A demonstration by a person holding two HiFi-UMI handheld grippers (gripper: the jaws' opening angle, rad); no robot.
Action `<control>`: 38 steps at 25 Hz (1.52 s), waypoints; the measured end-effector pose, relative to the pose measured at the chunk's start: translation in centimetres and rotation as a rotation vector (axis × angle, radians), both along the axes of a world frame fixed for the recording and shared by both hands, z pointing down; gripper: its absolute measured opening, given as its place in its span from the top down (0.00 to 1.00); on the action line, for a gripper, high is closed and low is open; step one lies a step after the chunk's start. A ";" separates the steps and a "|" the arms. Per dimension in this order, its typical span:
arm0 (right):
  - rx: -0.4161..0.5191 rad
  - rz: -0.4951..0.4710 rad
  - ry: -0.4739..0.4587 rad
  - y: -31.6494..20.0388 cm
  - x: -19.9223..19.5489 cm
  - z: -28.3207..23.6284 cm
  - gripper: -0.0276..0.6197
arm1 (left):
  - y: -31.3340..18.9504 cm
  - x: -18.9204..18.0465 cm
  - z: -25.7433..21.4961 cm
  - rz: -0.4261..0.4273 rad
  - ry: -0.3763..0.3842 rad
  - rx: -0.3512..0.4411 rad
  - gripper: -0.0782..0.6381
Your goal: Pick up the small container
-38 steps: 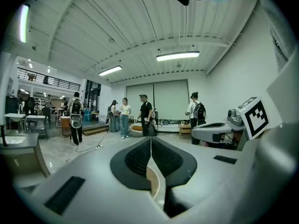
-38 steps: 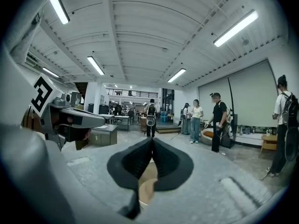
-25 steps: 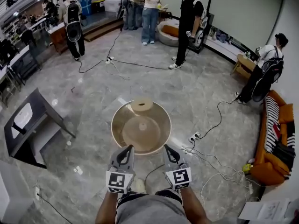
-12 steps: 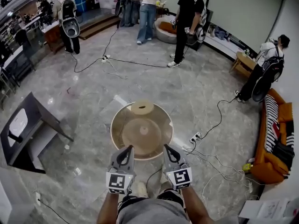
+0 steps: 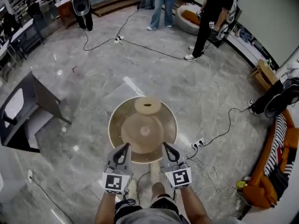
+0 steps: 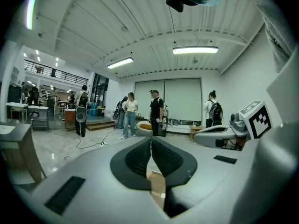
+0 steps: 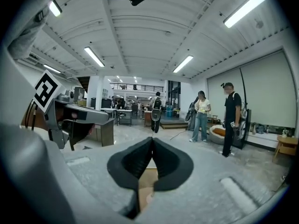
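The small container [image 5: 147, 105] is a low round wooden pot with a hole in its lid. It stands at the far edge of a round wooden table [image 5: 117, 124], beyond a raised centre disc [image 5: 144, 131]. My left gripper [image 5: 125, 147] and right gripper [image 5: 166, 146] hover side by side over the table's near rim, both shut and holding nothing. The container lies well ahead of them, between their lines. In the left gripper view the jaws [image 6: 150, 146] meet tip to tip, and in the right gripper view the jaws [image 7: 152, 146] do the same. Neither gripper view shows the container.
A dark grey slanted stand [image 5: 29, 111] sits on the floor to the left. Cables and a power strip [image 5: 199, 143] trail on the marble floor to the right. An orange sofa [image 5: 275, 176] is at the far right. Several people [image 5: 211, 17] stand far across the room.
The head view has tipped further down, so the table and container sit a little closer and more central and the people have slid toward the top. Both grippers stay shut at the near rim.
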State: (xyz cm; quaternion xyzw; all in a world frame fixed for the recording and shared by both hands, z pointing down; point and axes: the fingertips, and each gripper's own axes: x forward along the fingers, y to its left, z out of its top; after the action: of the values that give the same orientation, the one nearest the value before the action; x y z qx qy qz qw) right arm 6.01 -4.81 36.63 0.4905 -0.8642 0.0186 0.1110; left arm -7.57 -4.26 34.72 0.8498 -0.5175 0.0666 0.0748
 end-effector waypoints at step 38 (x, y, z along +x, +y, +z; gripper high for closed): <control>-0.249 -0.298 0.060 -18.2 -5.0 41.7 0.95 | -15.3 -1.1 41.9 -0.217 0.020 -0.343 0.86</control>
State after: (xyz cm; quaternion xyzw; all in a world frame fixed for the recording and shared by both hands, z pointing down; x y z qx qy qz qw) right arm 0.99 -23.05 78.38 0.3401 -0.9145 0.0941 0.1980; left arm -8.66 -19.61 76.58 0.7644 -0.5864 0.1368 0.2304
